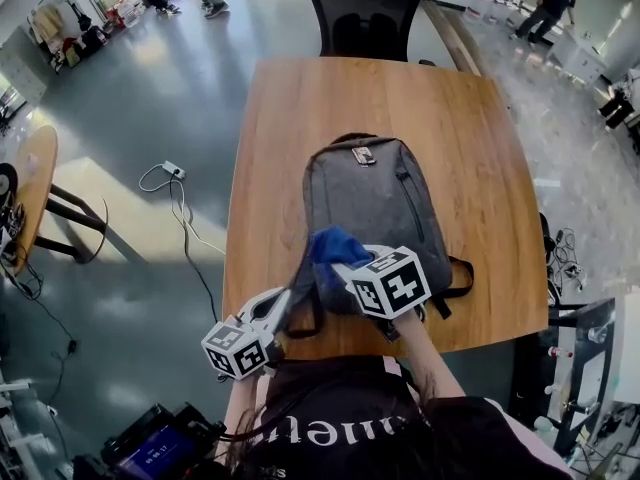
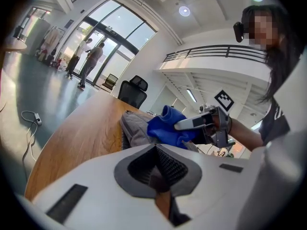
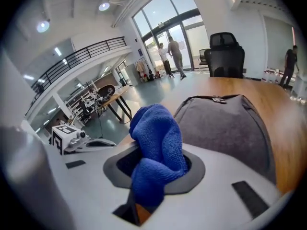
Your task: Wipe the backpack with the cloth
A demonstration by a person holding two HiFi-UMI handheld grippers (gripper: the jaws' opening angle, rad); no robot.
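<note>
My right gripper [image 1: 350,265] is clamped on the blue cloth [image 3: 156,152]. The cloth bunches up out of the jaws, over the lower left part of the grey backpack [image 1: 375,193] at the centre of the head view. My left gripper [image 1: 282,306] has its jaws together with nothing showing between them, just beside the backpack's lower left edge. The backpack lies flat on the wooden table [image 1: 480,148], and I can't see inside it. My own body cuts off the table's bottom edge.
</note>
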